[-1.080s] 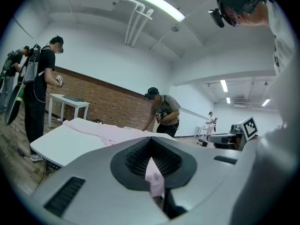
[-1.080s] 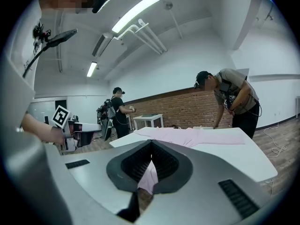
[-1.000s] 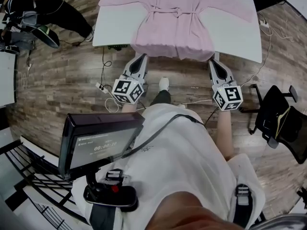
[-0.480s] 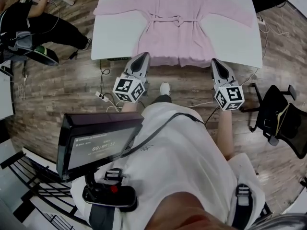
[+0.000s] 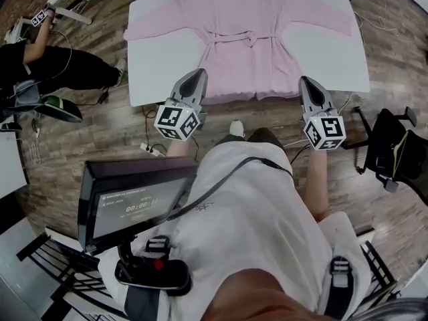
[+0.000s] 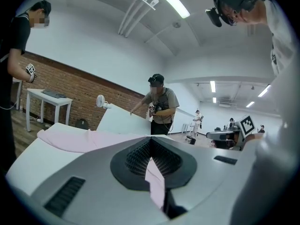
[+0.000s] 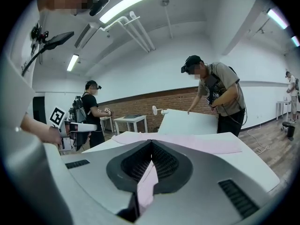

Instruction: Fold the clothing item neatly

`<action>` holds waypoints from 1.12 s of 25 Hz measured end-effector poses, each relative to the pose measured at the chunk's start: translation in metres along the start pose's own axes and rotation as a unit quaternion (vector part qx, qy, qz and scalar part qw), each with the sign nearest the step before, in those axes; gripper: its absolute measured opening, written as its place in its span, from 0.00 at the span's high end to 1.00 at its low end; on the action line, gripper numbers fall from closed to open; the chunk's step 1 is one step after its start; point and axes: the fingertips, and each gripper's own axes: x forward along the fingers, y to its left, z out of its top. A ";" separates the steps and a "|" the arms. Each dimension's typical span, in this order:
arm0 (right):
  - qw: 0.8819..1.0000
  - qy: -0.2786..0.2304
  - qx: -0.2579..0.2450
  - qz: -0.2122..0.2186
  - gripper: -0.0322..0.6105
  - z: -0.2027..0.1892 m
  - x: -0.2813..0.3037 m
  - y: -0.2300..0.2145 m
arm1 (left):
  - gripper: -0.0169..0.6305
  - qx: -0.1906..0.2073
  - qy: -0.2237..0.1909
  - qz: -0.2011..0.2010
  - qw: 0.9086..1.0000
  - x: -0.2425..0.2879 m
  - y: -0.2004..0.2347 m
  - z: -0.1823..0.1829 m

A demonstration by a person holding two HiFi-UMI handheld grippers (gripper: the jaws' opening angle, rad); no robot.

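Note:
A pink robe [image 5: 244, 39] lies spread on the white table [image 5: 160, 59], sleeves out to both sides and belt tied at the waist. My left gripper [image 5: 195, 77] is at the robe's lower left hem corner, over the near table edge. My right gripper [image 5: 307, 82] is at the lower right hem corner. In the left gripper view the left gripper [image 6: 151, 153] is shut with a strip of pink fabric [image 6: 154, 182] pinched between its jaws. In the right gripper view the right gripper [image 7: 151, 156] is shut on a pink fold [image 7: 146, 182] in the same way.
A person in black [image 5: 40, 65] is on the wooden floor at the left. A black chair [image 5: 394, 152] stands at the right. Cables and a power strip [image 5: 152, 149] lie under the near table edge. Another person [image 7: 218, 93] works at a second white table beyond.
Both grippers have moved forward from in front of the table to over its near edge, carrying the robe's hem corners with them. The hem no longer hangs over the edge.

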 end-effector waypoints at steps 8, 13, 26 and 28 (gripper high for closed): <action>1.000 0.008 0.014 -0.023 0.95 -0.003 0.034 -0.030 | 0.97 -0.004 0.013 -0.014 1.000 0.045 0.022 -0.002; 0.999 -0.002 0.012 -0.033 0.95 0.003 0.041 -0.044 | 0.97 0.001 0.008 -0.024 1.000 0.060 0.015 0.005; 0.998 -0.002 0.021 -0.064 0.95 0.010 0.069 -0.128 | 0.97 -0.002 0.025 -0.063 0.998 0.152 -0.013 0.009; 0.997 -0.003 0.022 -0.068 0.95 0.010 0.069 -0.140 | 0.97 0.001 0.027 -0.068 0.997 0.164 -0.017 0.010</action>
